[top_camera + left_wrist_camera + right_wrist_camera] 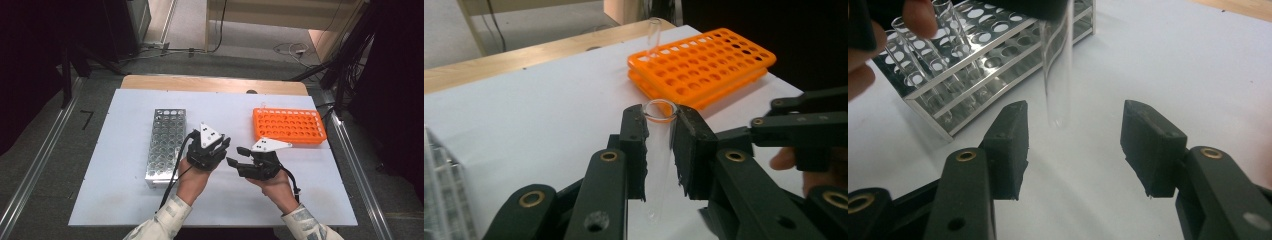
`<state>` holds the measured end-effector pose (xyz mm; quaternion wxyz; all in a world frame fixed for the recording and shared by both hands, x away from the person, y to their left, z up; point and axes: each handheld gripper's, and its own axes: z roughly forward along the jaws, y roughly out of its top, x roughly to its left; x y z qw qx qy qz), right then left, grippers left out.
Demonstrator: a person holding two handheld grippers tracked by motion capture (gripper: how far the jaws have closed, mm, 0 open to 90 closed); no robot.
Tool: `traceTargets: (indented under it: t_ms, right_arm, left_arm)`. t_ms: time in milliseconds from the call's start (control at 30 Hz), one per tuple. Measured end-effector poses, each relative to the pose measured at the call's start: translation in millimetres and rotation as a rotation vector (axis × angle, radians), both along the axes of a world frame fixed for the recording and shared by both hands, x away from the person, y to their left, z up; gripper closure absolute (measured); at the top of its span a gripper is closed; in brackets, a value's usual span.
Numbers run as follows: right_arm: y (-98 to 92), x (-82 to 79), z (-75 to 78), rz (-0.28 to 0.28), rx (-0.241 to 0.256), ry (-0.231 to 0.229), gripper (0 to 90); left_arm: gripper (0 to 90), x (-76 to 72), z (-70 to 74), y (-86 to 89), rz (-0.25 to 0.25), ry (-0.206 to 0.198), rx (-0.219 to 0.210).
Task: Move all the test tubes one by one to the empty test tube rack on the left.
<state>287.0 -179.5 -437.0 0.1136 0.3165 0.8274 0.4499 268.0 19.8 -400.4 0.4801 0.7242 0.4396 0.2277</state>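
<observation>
My left gripper is shut on a clear glass test tube, gripping it just below its open rim. In the high view the left gripper hovers over the white table between the two racks. My right gripper stands open, and the tube's rounded bottom hangs just beyond its jaws without touching them. From above, the right gripper points left toward the left gripper, close beside it. The metal rack holds several clear tubes. One tube stands at a far corner of the orange rack.
The silver metal rack lies left of the hands and the orange rack to the right rear on the white table sheet. A wooden table edge runs along the back. Cables lie on the floor beyond.
</observation>
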Motion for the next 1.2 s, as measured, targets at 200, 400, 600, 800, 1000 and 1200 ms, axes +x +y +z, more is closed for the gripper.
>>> traceTargets:
  t_ms: [200,400,600,800,1000,1200]
  right_arm:
    - [-0.9,0.3,0.6,-0.008,0.006,0.001,42.9]
    - [-1.5,0.9,0.4,-0.012,0.005,0.003,42.1]
    - [-2.3,1.0,0.6,-0.013,0.006,0.002,42.1]
    - [-4.0,1.2,1.2,-0.016,0.006,0.000,42.2]
    - [-3.6,0.9,1.3,-0.015,0.004,-0.001,42.3]
    - [-3.4,1.1,0.7,-0.014,0.004,0.000,42.2]
  left_arm:
    - [75.3,1.6,8.3,22.5,0.050,-0.011,-0.016]
    - [75.3,1.3,13.0,40.7,0.089,-0.016,-0.019]
    - [75.3,-0.6,16.7,56.3,0.120,-0.028,-0.016]
    - [75.3,-3.4,17.9,72.5,0.157,-0.034,-0.019]
    - [75.3,-7.7,16.7,88.1,0.194,-0.032,-0.015]
    - [75.2,-11.4,13.7,95.7,0.209,-0.032,-0.002]
